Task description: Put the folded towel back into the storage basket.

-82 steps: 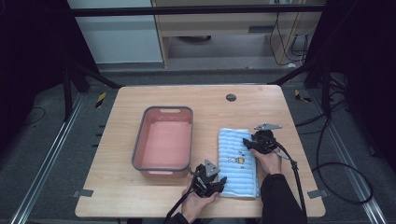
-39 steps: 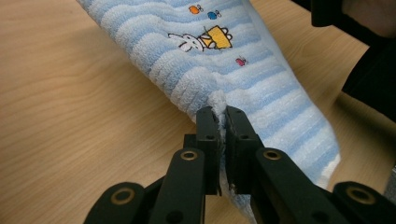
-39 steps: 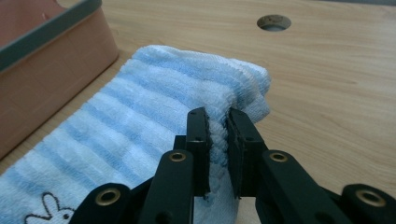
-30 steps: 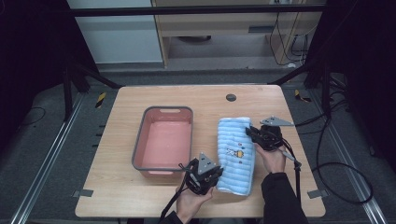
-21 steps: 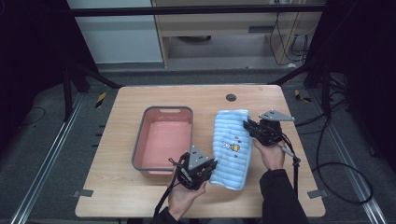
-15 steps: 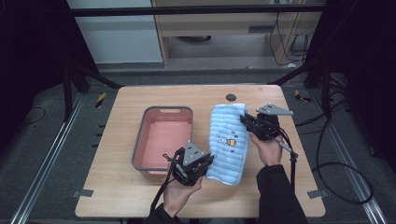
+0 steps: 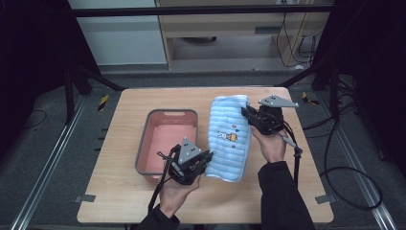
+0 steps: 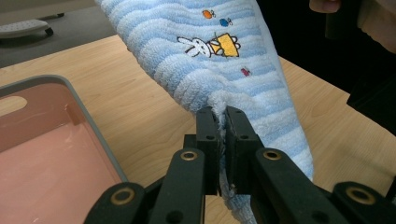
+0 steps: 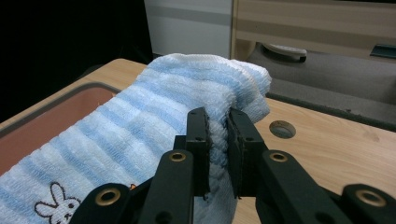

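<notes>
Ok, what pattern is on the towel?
Light blue and white stripes on the towel, with an embroidered white rabbit; clearest in the left gripper view.

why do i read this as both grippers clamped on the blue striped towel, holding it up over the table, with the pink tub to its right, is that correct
Nearly. Both the left gripper and the right gripper are shut on the blue striped towel and hold it up over the table, but the pink tub sits to the towel's left, not its right, as the high view shows.

I see yellow-black hazard tape [image 7: 103,102] on the floor at left, and cables [image 7: 343,139] at right.
</notes>
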`<state>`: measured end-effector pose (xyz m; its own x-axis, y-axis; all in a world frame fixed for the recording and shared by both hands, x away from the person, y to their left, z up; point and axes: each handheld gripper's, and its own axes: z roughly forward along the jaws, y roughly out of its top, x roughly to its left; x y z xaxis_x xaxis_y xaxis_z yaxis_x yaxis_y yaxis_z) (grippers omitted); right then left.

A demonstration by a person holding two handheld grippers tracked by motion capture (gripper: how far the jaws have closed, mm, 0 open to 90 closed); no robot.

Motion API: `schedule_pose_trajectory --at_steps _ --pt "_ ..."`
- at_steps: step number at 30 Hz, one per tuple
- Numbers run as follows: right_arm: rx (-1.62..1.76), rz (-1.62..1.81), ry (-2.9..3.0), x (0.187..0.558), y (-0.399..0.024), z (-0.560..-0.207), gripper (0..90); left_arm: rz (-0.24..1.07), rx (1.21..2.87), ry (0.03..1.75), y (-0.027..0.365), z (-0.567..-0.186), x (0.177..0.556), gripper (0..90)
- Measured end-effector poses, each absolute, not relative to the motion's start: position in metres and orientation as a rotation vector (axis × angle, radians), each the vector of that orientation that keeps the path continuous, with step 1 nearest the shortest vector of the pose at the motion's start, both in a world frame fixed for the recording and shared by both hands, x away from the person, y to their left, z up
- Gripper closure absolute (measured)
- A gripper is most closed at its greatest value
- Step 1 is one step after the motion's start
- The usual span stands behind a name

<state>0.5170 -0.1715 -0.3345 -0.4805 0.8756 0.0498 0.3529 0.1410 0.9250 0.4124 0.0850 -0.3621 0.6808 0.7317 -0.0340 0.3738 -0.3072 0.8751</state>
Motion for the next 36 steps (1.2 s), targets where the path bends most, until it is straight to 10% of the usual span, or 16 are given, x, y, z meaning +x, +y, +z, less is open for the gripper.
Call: schedule_pose_trajectory --at_steps 36 --pt "1.055 1.403 1.928 0.543 -0.085 -0.3 80.0 0.55 1.79 0.939 0.169 -0.331 0.415 85.1"
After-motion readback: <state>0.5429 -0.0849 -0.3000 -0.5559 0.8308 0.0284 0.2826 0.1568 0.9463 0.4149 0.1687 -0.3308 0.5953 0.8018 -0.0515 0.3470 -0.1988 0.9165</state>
